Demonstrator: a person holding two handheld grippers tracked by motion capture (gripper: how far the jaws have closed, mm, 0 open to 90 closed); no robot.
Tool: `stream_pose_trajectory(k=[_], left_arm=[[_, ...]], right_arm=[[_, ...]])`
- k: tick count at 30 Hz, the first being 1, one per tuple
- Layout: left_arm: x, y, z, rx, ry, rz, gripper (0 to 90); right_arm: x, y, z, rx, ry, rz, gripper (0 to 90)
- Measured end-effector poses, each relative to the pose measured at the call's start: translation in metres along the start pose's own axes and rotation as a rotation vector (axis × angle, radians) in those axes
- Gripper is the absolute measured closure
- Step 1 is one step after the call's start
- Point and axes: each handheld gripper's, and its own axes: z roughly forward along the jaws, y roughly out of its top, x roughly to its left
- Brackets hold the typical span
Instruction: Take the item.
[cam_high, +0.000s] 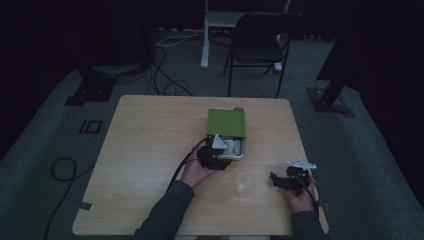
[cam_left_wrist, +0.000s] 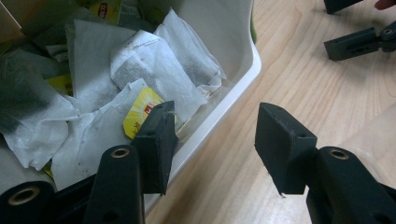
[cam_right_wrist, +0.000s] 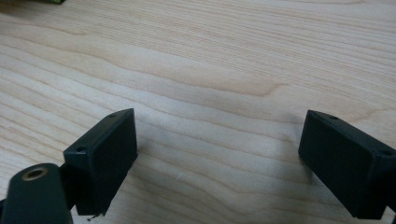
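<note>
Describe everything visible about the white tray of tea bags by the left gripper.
The white tray looks like smooth plastic, with a rounded corner and a raised rim. It sits on the wooden table, half pulled out of a green box near the table's middle. Inside lies a loose heap of white paper tea bags, some with yellow tags. The left gripper straddles its rim with jaws apart: one inside over the bags, one outside above the table. Whether a jaw touches the tray is unclear.

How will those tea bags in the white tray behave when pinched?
The tea bags look like thin crumpled paper: probably floppy and very light. They overlap loosely in the white tray, so neighbours may lift along.
</note>
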Motion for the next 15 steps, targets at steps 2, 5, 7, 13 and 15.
stream_pose_trajectory(k=[2,5,7,13,15], left_arm=[[-0.002,-0.002,-0.002,-0.004,0.001,0.002,49.6],[-0.007,-0.006,-0.006,-0.019,0.004,0.002,50.6],[-0.009,-0.009,-0.009,-0.023,0.003,0.006,51.8],[-0.014,-0.011,-0.02,-0.044,0.007,0.011,52.9],[-0.015,-0.011,-0.022,-0.043,-0.006,0.008,53.5]], right_arm=[[0.0,0.0,0.0,0.001,0.0,-0.001,11.3],[0.0,0.0,0.0,0.001,0.0,-0.002,11.3],[0.0,0.0,0.0,0.0,0.0,-0.002,11.3],[0.0,0.0,0.0,0.001,0.0,-0.001,11.3],[0.0,0.0,0.0,0.001,0.0,-0.001,11.3]])
